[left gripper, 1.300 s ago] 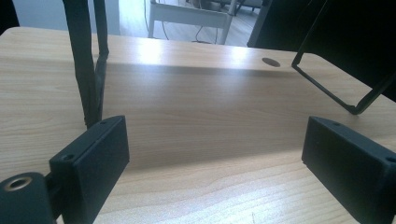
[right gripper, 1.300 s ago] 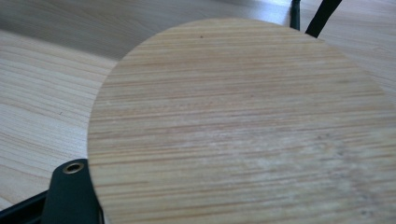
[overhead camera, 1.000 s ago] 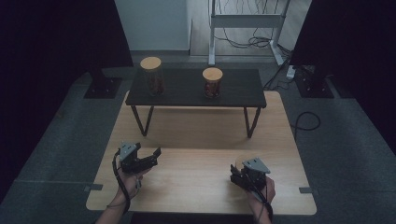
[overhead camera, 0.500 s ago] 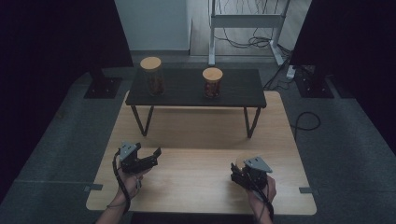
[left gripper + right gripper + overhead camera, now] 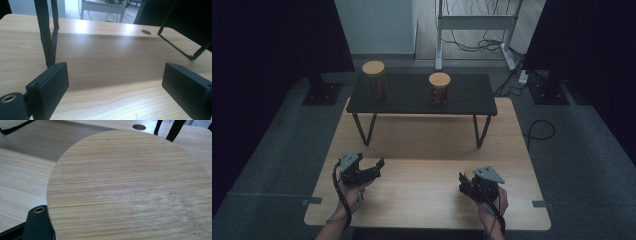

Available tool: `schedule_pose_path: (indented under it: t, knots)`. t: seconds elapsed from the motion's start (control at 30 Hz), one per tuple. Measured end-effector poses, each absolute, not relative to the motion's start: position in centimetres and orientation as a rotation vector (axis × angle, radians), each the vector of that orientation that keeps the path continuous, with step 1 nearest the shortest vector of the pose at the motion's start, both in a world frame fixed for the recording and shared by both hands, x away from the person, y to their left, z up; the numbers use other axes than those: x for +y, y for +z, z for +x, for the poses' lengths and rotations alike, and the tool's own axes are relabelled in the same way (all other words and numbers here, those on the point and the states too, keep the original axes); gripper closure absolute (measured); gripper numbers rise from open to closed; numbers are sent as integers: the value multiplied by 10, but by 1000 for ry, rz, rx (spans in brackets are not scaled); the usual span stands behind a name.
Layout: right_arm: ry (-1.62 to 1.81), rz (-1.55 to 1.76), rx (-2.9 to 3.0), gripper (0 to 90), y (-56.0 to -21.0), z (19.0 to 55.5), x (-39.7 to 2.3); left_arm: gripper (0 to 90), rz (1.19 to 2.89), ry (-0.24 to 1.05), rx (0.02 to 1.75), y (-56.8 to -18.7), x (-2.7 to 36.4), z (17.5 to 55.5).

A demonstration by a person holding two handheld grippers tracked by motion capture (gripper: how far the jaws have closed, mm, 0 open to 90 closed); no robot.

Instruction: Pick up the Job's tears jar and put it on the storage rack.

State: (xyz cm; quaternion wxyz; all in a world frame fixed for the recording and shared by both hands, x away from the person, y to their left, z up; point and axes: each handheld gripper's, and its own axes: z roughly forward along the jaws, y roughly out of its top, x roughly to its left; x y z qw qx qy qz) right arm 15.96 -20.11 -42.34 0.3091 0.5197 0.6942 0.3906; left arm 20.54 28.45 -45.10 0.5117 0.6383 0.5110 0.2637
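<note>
**Bamboo disc held at the near right of the tabletop**

High view: left gripper (image 5: 371,167) rests near the front left corner of the light wooden tabletop (image 5: 422,150), jaws spread. Right gripper (image 5: 468,186) sits near the front right edge; what it holds is too small to tell here.

Left gripper view: black jaws stand wide apart over bare wood.

Right gripper view: the round, flat bamboo disc (image 5: 130,187) is clamped in closed jaws, its broad face turned towards the camera, grain running sideways. No writing is legible.
</note>
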Motion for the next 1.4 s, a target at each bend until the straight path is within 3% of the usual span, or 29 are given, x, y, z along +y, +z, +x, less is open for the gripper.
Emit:
schedule_pose_path:
  t: [1.4]
  knots:
    - [1053, 1351, 1810, 251, -415, 155, -203, 67, 1534, 632, 1233, -451, 284, 205]
